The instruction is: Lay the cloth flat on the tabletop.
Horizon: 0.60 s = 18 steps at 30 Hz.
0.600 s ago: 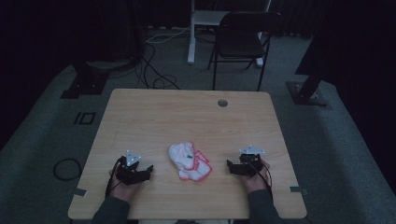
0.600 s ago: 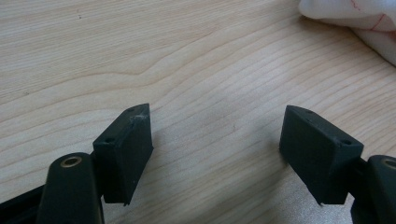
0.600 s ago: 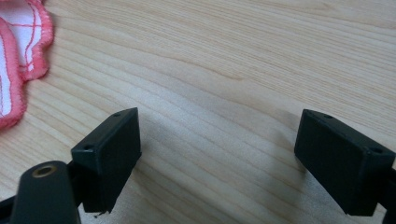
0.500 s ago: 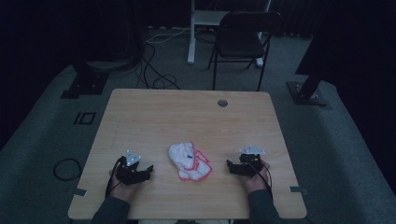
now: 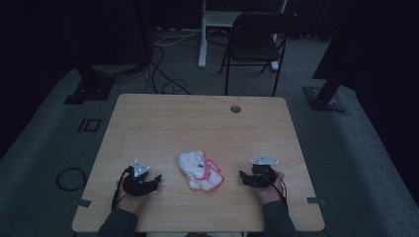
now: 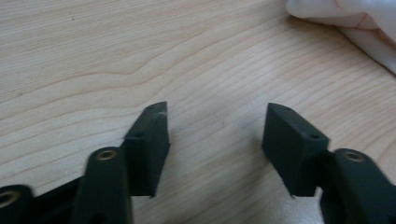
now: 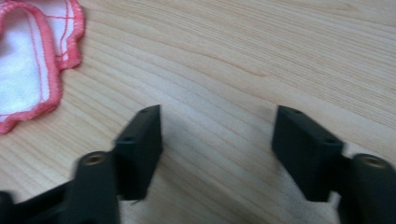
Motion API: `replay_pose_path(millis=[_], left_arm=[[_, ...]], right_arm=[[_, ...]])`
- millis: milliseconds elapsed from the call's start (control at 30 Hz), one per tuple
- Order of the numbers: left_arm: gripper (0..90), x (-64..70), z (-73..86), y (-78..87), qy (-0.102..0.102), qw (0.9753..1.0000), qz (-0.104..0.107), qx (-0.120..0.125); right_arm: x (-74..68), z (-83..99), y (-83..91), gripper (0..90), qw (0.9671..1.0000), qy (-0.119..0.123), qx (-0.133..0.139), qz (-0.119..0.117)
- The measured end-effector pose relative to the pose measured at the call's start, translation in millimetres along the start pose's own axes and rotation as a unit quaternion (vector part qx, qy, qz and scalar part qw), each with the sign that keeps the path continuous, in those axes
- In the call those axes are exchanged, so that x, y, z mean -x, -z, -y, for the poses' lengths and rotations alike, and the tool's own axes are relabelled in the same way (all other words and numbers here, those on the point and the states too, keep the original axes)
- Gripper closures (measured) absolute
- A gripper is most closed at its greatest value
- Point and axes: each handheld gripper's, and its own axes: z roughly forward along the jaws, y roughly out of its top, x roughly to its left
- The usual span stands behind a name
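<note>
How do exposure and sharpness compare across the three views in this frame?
High view: dim and underexposed, dark beyond the table, though the crumpled cloth stays legible. Left gripper view: bright, wood grain crisp, left gripper jaws close and slightly soft. Right gripper view: bright, with smeared edges on the right gripper jaws.

The left black two-jaw gripper (image 5: pixel 154 178) has a grey three-cornered plate (image 5: pixel 140 168) on top and a thin black cable (image 5: pixel 118 190) running back along the hand. The right black two-jaw gripper (image 5: pixel 242 175) carries the same kind of plate (image 5: pixel 264 160). Each jaw is a matte black block with small holes, and behind it sits a brass-coloured screw (image 6: pixel 107 154). The person wears dark grey-green long sleeves (image 5: pixel 118 224).
</note>
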Motion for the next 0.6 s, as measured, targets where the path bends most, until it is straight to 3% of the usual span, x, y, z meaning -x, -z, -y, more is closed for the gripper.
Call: replay_pose_path(millis=[33,167,200,267,600], left_arm=[[46.8,0.5,-0.2,0.3,-0.001,1.0,0.001,-0.001],[52.2,2.1,-0.4,1.0,-0.003,1.0,0.006,-0.001],[53.9,2.8,-0.5,1.5,-0.006,0.9999,0.008,-0.002],[56.8,3.6,-0.5,1.6,-0.006,0.9999,0.009,-0.001],[63.9,18.3,-3.0,4.4,-0.026,0.9993,0.027,0.005]], right_arm=[[-0.8,-0.2,1.3,43.5,1.0,0.0,0.0,-0.003],[-1.7,-0.3,1.8,49.9,1.0,0.002,0.003,-0.008],[-2.6,-0.6,1.9,52.8,0.9997,-0.001,0.006,-0.025],[-6.3,-0.5,1.8,55.8,0.9994,0.002,0.008,-0.034],[-30.3,-8.5,12.4,61.6,0.9974,0.045,0.033,-0.046]])
